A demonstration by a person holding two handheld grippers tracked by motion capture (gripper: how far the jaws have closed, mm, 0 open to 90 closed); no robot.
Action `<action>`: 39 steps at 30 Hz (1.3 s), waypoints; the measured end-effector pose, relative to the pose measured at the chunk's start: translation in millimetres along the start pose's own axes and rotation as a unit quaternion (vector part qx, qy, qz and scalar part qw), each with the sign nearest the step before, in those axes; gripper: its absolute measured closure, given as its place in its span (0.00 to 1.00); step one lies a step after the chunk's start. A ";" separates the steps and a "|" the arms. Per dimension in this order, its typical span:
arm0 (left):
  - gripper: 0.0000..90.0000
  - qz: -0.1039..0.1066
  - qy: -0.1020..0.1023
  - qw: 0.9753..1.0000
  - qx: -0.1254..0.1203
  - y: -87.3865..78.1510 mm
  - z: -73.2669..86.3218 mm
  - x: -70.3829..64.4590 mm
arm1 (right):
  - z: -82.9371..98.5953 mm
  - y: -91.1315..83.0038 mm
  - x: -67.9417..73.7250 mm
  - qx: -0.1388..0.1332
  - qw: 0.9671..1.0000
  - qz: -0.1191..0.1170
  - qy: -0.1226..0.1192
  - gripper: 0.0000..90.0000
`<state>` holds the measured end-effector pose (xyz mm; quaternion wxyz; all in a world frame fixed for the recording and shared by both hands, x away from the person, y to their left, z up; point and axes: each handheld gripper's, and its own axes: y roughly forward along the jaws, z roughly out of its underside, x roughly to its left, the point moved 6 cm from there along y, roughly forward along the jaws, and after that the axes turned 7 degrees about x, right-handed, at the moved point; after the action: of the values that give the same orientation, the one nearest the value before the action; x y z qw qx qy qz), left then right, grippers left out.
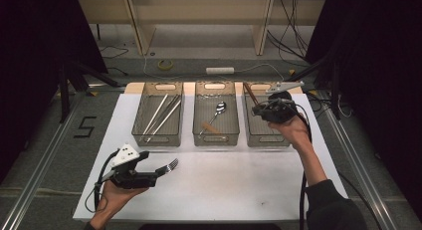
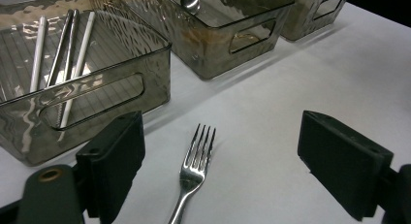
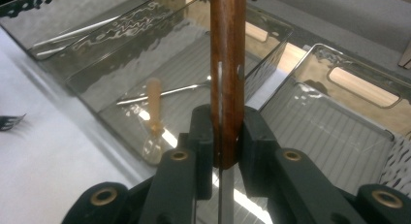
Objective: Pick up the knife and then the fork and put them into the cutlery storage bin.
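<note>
Wooden-handled knife (image 3: 227, 64) clamped in right gripper (image 3: 227, 136); left gripper (image 2: 220, 161) wide around fork (image 2: 194, 170).

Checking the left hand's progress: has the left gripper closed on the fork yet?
No: in the left gripper view the left gripper has its jaws wide apart, with the fork lying untouched on the table between them.

Left gripper (image 1: 160, 173) gaping, right gripper (image 1: 255, 110) clamped — raised.

Shiny polished metal fork (image 2: 194, 170) on matt white table surface (image 2: 300, 78). Smoky clear rippled-plastic bins (image 2: 121, 78), glossy. Brown wood-handled utensil (image 3: 227, 64), smooth semi-gloss, w/ metal strip. Matt black plastic jaws.
</note>
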<state>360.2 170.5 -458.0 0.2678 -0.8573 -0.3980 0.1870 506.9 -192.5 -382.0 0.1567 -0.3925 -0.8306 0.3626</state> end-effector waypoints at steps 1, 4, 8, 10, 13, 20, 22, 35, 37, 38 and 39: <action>0.18 0.001 0.002 1.000 0.002 -0.1 0.3 0.2 | -2.4 0.5 -1.6 0.000 1.000 0.002 0.002 0.87; 0.18 0.002 0.002 1.000 0.002 0.4 0.9 0.0 | -10.6 1.7 -5.8 -0.003 1.000 0.006 0.008 0.87; 0.18 0.001 0.004 1.000 0.003 0.5 0.8 -0.4 | -19.7 5.9 -10.6 0.000 1.000 0.011 0.015 0.87; 0.18 0.001 0.003 1.000 0.004 0.5 1.1 -0.4 | -23.9 8.6 -13.4 0.002 1.000 0.014 0.018 0.87; 0.19 0.001 0.005 1.000 0.004 0.1 1.1 -0.3 | -28.7 12.0 -18.0 0.002 0.999 0.018 0.027 0.87; 0.19 -0.001 0.005 1.000 0.001 -2.1 1.7 1.3 | -35.6 19.2 -25.4 -0.001 0.999 0.024 0.045 0.87; 0.19 -0.001 0.003 1.000 0.000 -2.4 1.5 1.2 | -36.1 22.8 -25.7 -0.001 0.999 0.025 0.046 0.87; 0.19 -0.001 0.009 1.000 0.001 -2.2 2.1 -0.5 | -29.4 47.9 -35.1 0.002 0.996 0.044 0.082 0.87; 0.19 -0.002 0.010 1.000 0.003 -2.0 2.5 -0.9 | -27.0 52.2 -35.5 0.007 0.995 0.048 0.086 0.87; 0.19 -0.001 0.010 1.000 0.003 -1.9 2.3 -1.2 | -25.6 54.3 -36.3 0.008 0.995 0.050 0.089 0.87; 0.19 -0.001 0.011 1.000 0.003 -2.0 2.2 -1.3 | -24.1 56.2 -37.1 0.008 0.994 0.052 0.092 0.87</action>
<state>357.1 171.3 -458.4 0.2746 -0.8580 -0.3958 0.1784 574.1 -185.2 -405.2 0.2165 -0.4658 -0.7882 0.3388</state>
